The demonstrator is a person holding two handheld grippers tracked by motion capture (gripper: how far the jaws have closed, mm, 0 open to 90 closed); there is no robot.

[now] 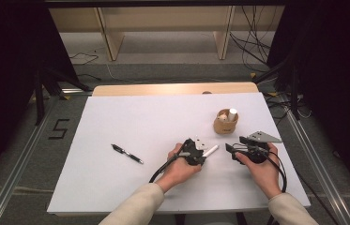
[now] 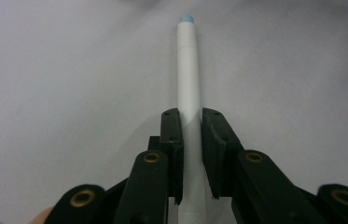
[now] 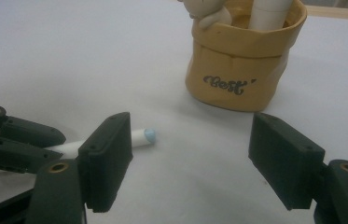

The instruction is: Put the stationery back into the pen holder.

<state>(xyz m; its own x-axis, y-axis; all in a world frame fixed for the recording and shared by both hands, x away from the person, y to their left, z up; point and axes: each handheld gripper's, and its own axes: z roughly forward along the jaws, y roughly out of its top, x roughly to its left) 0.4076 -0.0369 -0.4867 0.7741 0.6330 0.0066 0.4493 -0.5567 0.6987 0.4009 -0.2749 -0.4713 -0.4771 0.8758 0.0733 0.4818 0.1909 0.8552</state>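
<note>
White plastic, the marker (image 2: 189, 93) lies clamped between the 2 black jaws of the left gripper (image 2: 190, 140), its pale blue tip pointing straight ahead of them and low over the white table (image 2: 50, 93). In the high view, the left gripper (image 1: 196, 152) sits just left of the right gripper (image 1: 240, 149), with the marker (image 1: 211, 150) sticking out toward the gap between them.

The right gripper (image 3: 190, 154) holds nothing: its jaws stand wide apart, and the marker's tip (image 3: 149, 135) shows just beside its left jaw. Ahead of those open jaws and a little to the right stands a tan, bag-shaped cup (image 3: 241, 70) (lettering on its front), already holding another white stick and a small rounded piece.

As for progress, the pick-up looks done: the marker is gripped. What seems left is carrying it to the cup (image 1: 225, 123), which stands beyond both grippers, and dropping it in. A black pen (image 1: 126, 153) lies well off to the left gripper's left, untouched, so it probably waits its turn.
</note>
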